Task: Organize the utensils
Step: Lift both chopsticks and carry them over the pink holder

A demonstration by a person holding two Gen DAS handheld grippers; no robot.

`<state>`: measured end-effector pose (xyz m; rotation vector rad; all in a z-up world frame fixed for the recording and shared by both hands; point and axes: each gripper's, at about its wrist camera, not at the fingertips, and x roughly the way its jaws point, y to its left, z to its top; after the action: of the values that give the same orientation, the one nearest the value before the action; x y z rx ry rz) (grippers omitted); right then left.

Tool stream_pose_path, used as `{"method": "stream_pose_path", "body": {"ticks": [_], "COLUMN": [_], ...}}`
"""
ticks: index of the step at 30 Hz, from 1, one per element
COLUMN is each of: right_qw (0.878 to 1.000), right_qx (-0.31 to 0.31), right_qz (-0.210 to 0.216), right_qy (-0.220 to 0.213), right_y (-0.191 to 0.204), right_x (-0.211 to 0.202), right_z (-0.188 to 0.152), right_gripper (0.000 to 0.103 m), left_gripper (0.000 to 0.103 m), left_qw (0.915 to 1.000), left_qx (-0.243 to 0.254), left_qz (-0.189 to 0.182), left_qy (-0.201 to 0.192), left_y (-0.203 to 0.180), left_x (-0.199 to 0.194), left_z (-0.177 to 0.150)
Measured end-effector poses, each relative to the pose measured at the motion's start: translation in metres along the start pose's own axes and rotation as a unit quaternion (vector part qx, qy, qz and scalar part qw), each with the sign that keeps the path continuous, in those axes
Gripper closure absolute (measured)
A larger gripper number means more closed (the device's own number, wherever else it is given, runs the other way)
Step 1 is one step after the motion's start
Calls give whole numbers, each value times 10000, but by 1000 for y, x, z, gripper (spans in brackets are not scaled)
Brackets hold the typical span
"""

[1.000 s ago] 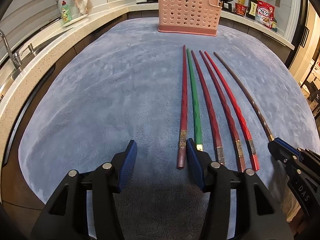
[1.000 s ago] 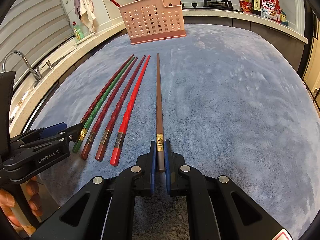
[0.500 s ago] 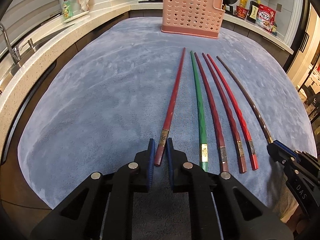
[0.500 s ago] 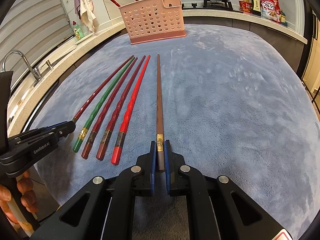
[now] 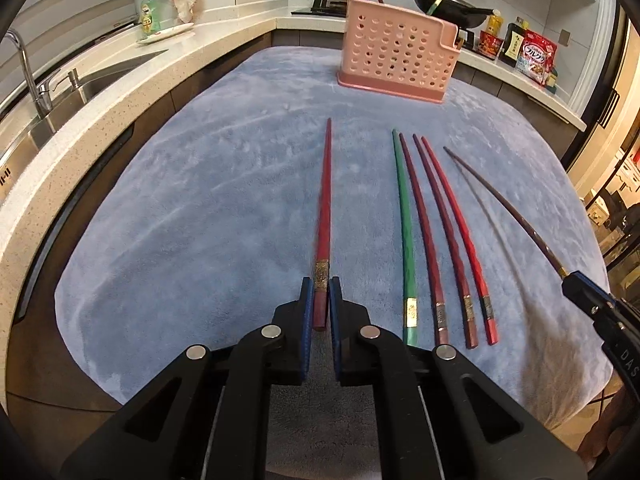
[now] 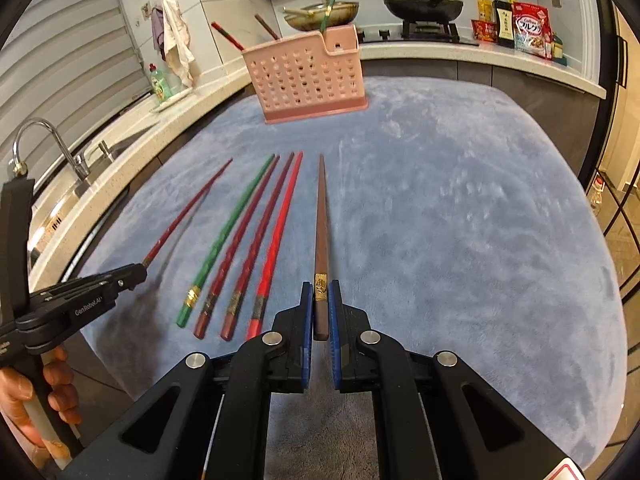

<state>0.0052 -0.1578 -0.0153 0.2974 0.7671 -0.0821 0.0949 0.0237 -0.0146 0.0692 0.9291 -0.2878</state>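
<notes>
Left gripper (image 5: pixel 319 304) clamps a dark red chopstick (image 5: pixel 324 216) and right gripper (image 6: pixel 320 308) a brown chopstick (image 6: pixel 321 220) by their banded ends at lower centre, both likely light, stiff, slippery.

A home kitchen

A sink with faucet (image 5: pixel 28 72), dish soap bottle (image 5: pixel 149 12), a wok (image 6: pixel 424 4) on the stove and packaged groceries (image 6: pixel 530 30) (cereal, sauces) line the pale stone surface (image 5: pixel 224 40).
</notes>
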Motion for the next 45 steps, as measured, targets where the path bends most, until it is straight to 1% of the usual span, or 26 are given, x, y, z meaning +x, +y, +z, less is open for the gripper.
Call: {"method": "stream_pose_path", "body": {"ticks": [5, 14, 21, 24, 28, 35, 39, 43, 45], "right_qw": [9993, 9961, 9922, 9906, 9884, 9838, 9792, 9742, 9717], "right_qx": [15, 55, 40, 99, 139, 187, 196, 97, 96], "right_qz": [85, 144, 85, 138, 147, 347, 509, 487, 508], "right_qy": [-361, -871, -1240, -1356, -1507, -1751, -1956, -2201, -2306], "right_y": [2, 0, -2, -5, -10, -12, -7, 0, 2], "right_x": [-24, -51, -66, -68, -68, -67, -65, -58, -54], "right_z": [27, 68, 102, 120, 146, 190, 224, 264, 284], "right_gripper": [96, 96, 96, 96, 96, 96, 96, 96, 96], "left_gripper": [96, 96, 96, 96, 96, 96, 96, 96, 96], "left_qw": [9999, 9982, 9966, 9948, 9929, 9898, 9867, 9819, 9799], "left_qx": [-14, -107, -6, 54, 58, 71, 105, 130, 108], "left_qz": [-139, -311, -217, -162, -137, -248, -323, -185, -215], "left_qy": [-89, -510, -801, -1008, -1181, -1403, -1588, -1883, -1980], "left_y": [-2, 5, 6, 5, 5, 1, -5, -11, -13], "left_x": [-16, -47, -56, -61, -62, -67, -75, -82, -85], "left_z": [15, 50, 84, 105, 132, 182, 213, 251, 269]}}
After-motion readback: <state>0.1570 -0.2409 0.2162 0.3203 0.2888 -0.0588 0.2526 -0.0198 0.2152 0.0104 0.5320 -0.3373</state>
